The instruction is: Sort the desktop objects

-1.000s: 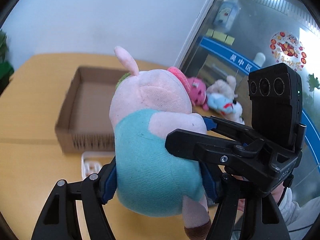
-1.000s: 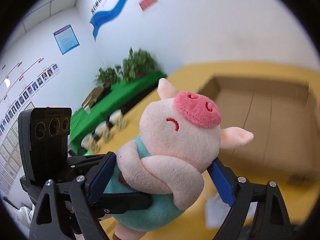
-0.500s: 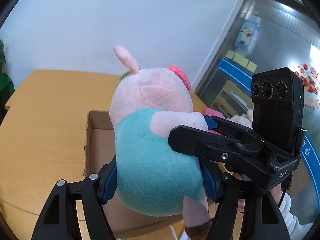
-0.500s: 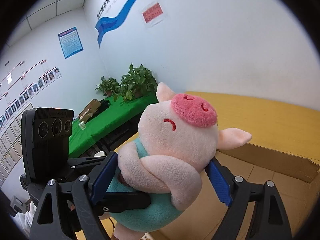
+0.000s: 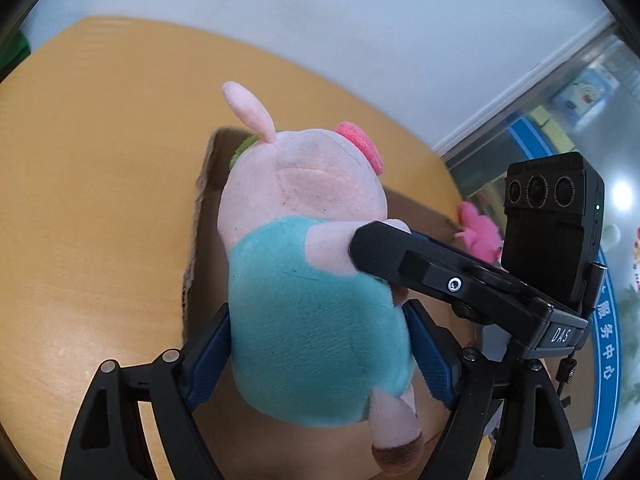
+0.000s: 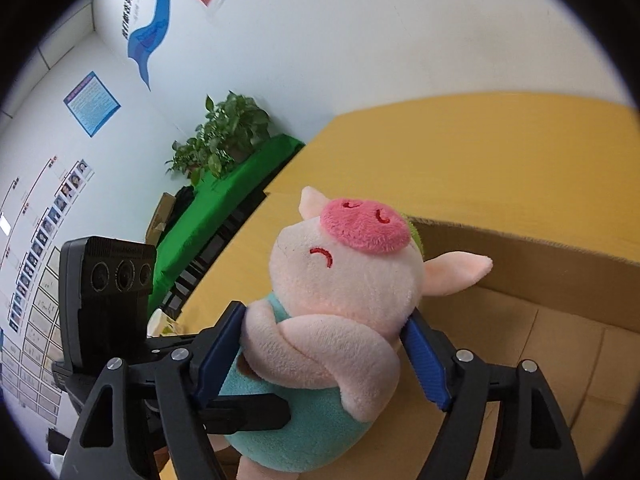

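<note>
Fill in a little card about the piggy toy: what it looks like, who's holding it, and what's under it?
toy: plush pig, pink with a teal shirt
left gripper: pads against its body, jaws just been opening
right gripper: pads on its arms, jaws just been closing
underneath: cardboard box, open top
table: yellow wood

The box (image 5: 200, 216) wall is standing at nine o'clock; the pig (image 5: 312, 280) is filling both jaw gaps; bare table (image 5: 100, 160) is lying open beyond.
</note>
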